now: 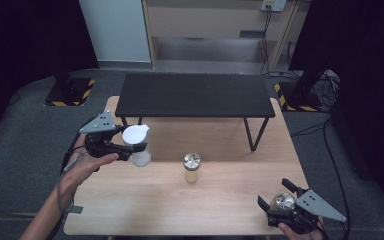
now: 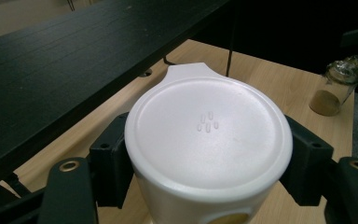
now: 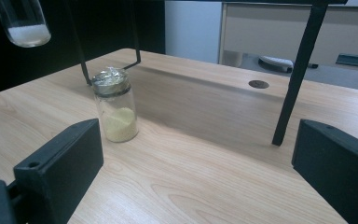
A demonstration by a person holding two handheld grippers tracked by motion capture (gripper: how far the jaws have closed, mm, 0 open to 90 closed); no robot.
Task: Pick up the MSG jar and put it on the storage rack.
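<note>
The high view is looking forward and down over the light wooden table and the low black bench. The left gripper view is sitting close above a white-lidded clear container. The right gripper view is looking low across the tabletop. All three are sharing the foil-capped glass jar of yellowish powder.
</note>
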